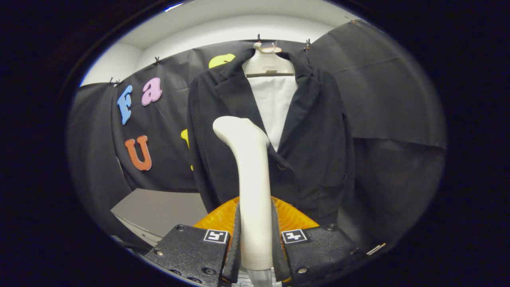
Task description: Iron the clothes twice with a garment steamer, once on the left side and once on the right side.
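The tool [255, 243] is clenched on the white plastic garment steamer [251, 179]: both black ridged fingers [233, 247] press on the lower part of its handle, one on each side, and the handle stands upright between them. Its long axis runs straight up from the fingers, and the head at the top bends over toward the tool's left. Just behind the fingers sits a ribbed orange translucent object [295, 217], too hidden by the fingers and the steamer to name.

Beyond the steamer hangs the black long-sleeved jacket [314, 139], on a white plastic hanger [267, 63] against the dark booth wall, with a white garment [275, 103] showing in its open front. The jacket lies dead ahead of the tool, and the steamer head overlaps the front panel on the tool's left. Whether the head touches the cloth cannot be told; it looks apart from it.

I judge the next move to be a push forward, bringing the head onto that left panel, then a stroke along it.
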Demonstrator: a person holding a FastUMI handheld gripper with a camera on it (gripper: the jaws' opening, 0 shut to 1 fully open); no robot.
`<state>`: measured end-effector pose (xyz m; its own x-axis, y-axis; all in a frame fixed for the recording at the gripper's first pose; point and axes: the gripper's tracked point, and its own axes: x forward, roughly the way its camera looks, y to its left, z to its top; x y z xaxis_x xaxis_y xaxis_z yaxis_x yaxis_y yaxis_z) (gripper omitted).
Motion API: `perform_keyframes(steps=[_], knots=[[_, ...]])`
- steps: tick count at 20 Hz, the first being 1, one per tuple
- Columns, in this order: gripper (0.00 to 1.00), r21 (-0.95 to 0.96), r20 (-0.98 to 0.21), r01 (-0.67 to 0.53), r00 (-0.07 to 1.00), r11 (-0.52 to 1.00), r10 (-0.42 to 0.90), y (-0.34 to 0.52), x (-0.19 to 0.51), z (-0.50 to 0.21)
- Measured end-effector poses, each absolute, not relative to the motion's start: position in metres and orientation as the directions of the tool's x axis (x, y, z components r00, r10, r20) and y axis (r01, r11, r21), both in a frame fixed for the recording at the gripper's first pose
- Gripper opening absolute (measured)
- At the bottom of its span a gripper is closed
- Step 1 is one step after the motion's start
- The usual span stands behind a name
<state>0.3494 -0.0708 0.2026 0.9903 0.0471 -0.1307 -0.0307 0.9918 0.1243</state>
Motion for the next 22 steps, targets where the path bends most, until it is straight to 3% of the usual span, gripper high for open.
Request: perform_keyframes(steps=[22], knots=[[0.36,0.109,-0.413,0.06,0.911,0.992,-0.01,-0.071,0.341,0.022]])
